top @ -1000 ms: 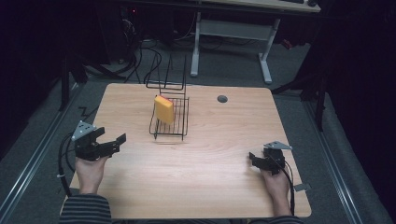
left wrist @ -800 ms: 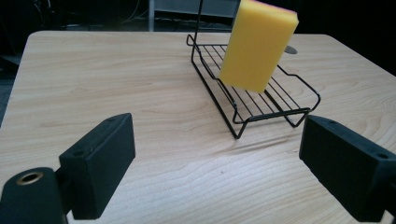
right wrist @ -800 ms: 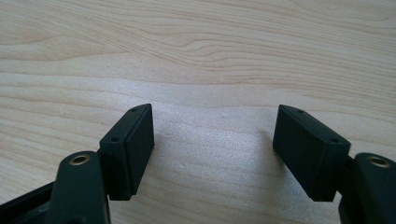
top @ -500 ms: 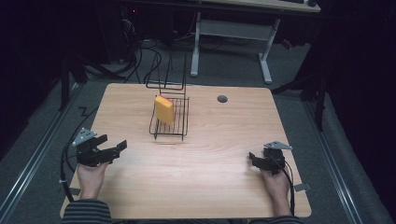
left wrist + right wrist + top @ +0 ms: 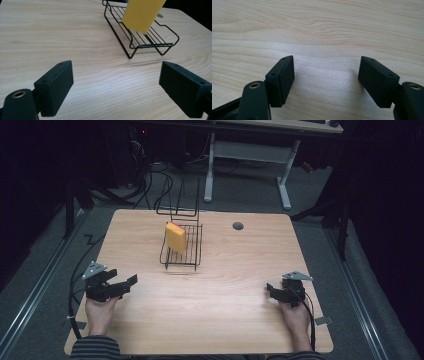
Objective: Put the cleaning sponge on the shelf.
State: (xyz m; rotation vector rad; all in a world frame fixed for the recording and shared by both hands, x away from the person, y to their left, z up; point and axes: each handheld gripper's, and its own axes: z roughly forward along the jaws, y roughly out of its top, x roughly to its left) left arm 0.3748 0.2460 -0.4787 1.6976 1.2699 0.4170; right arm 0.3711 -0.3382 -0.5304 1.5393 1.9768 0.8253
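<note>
Yellow sponge (image 5: 175,237) stands upright in the wire rack (image 5: 182,251), ahead and right of the left claw (image 5: 119,287), nearer it than the right claw (image 5: 276,291); both gape empty.

A: Count on the table (image 5: 225,310)?
B: One wire rack (image 5: 182,251). One yellow sponge (image 5: 175,237), standing in it.
A: Grippers?
B: Two: left gripper (image 5: 121,287), right gripper (image 5: 273,291). Both jaws apart, nothing held. Two hands on them.
A: Anything else?
B: One round grommet hole (image 5: 238,226) in the top. One desk (image 5: 250,150) behind.
</note>
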